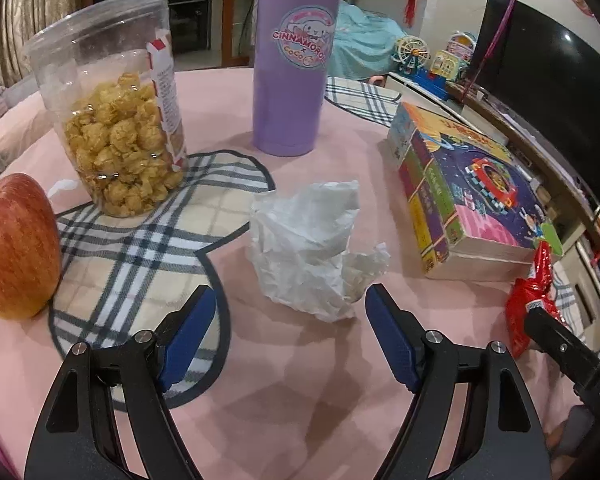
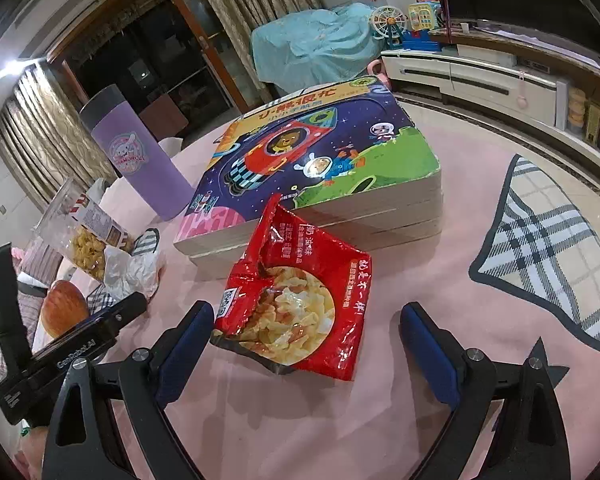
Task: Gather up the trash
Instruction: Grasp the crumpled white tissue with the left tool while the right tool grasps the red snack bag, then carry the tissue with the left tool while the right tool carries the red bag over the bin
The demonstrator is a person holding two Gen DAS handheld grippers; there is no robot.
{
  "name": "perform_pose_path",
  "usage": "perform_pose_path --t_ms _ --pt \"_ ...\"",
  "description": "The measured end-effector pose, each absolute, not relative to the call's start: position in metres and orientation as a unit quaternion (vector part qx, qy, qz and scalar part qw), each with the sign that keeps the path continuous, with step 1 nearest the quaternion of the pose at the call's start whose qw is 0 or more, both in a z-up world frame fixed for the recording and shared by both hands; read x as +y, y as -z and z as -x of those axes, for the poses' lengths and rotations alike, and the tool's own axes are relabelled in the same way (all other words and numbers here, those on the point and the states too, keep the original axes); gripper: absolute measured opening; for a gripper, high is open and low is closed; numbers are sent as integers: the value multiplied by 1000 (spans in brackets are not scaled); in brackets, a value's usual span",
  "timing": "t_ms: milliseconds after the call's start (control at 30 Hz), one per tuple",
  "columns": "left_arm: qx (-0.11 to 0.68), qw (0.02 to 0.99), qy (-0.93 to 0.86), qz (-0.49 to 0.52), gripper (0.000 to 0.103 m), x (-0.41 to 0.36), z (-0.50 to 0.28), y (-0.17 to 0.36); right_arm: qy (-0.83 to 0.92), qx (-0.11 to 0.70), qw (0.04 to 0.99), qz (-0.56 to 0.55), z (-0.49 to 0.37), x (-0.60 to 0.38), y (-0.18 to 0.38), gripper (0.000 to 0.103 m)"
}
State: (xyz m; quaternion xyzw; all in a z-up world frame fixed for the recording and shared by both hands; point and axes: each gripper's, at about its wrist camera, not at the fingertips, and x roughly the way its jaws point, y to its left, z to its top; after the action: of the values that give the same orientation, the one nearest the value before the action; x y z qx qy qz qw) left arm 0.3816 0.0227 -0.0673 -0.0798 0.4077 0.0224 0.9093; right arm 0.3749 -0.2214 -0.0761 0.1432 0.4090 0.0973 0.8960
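Note:
A crumpled white paper tissue (image 1: 312, 248) lies on the pink tablecloth (image 1: 308, 392), just ahead of my left gripper (image 1: 290, 300). Its blue-padded jaws stand wide apart, and the tissue's near edge sits just beyond the tips, untouched. A torn red snack bag (image 2: 296, 312) lies flat in front of my right gripper (image 2: 306, 322), which is open too. The bag's lower part lies between the two fingers, close to the left pad, with no grip on it. The same red snack bag (image 1: 534, 292) shows at the right edge of the left wrist view, and the tissue (image 2: 130, 270) at the left of the right wrist view.
A stack of picture books (image 2: 312, 168) lies behind the snack bag. A purple tumbler (image 1: 294, 60), a clear tub of popcorn (image 1: 116, 120) and an apple (image 1: 16, 246) stand around the tissue. Plaid placemats (image 1: 140, 248) (image 2: 548, 248) lie on the cloth.

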Motion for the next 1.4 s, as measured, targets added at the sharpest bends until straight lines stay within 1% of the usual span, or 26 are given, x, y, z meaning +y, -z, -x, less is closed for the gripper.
perform_pose_path --t_ms 67,100,133,167,200,233,300,333,367,467,667,867,1400 --pt "401 913 -15 76 60 21 -382 65 -95 406 897 -146 -375 -223 76 92" --pt "402 912 -7 73 44 20 -383 65 -94 406 898 -145 -374 -223 76 89" --pt "404 912 -3 71 36 18 -385 66 -93 405 898 -144 -374 -223 76 81" --pt "405 912 -3 66 36 16 -385 67 -92 406 898 -142 -374 -223 75 70" --pt "403 913 1 63 31 15 -385 66 -91 408 898 -141 -374 -222 76 65" --pt "402 913 6 63 30 14 -384 65 -89 408 898 -140 -372 -223 75 59" --pt "395 917 14 57 28 11 -379 61 -86 399 901 -147 -368 -228 73 51" --pt "393 918 16 55 27 10 -376 60 -85 397 901 -150 -365 -230 71 46" --pt "392 918 22 53 27 8 -373 59 -86 397 901 -153 -364 -232 71 43" --pt "392 918 33 50 25 2 -361 56 -90 397 900 -158 -358 -236 68 41" --pt "395 915 57 51 25 -15 -331 49 -102 396 899 -156 -338 -239 61 39" --pt "393 916 77 30 25 -39 -298 40 -113 399 898 -149 -313 -244 55 39" --pt "380 917 123 20 25 -100 -235 21 -108 378 906 -158 -246 -277 30 39"
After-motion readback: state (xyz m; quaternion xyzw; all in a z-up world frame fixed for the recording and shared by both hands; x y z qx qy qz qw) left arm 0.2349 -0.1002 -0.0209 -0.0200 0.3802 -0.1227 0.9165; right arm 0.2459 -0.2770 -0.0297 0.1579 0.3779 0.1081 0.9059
